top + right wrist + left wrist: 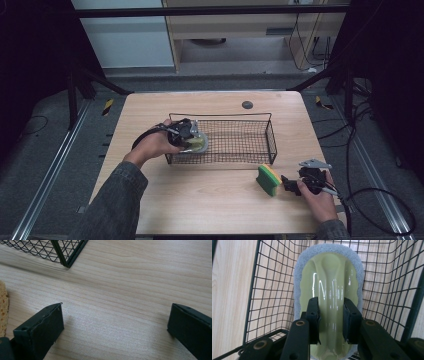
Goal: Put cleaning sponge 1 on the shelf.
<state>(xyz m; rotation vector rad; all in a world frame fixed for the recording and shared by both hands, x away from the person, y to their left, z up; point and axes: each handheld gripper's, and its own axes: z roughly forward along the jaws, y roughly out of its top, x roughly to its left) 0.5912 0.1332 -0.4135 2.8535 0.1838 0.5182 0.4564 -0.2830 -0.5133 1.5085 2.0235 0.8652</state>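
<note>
- Two black jaws of our left gripper [331, 320] are clamped on the raised middle ridge of a pale green scrubber [329, 290], one pad on each side of that glossy handle.
- Around the green part, just beyond our fingertips, we see the scrubber's grey foam rim curving over the far end and down both sides.
- Behind and to both sides of the left gripper stands the black wire basket [384, 285], so we hold the scrubber inside it, with the wood of the table showing through the mesh.
- From the high view, our left gripper [192, 136] sits at the basket's [250, 120] left end, with the scrubber [198, 143] under it; whether the scrubber rests on the mesh floor we cannot tell.
- Our right gripper [287, 184] lies well away from the basket, low on the wooden table [200, 195], held in our right hand [317, 197].
- Its jaws stand wide apart in the right gripper view [115, 327], with only bare wood between them.
- Just beside the right gripper's tips stands a sponge [269, 179], green and yellow, on its edge; we see its porous yellow side [3, 310] next to one jaw, not touching.
- Farther ahead of those open jaws, a corner of the basket [67, 255] shows.
</note>
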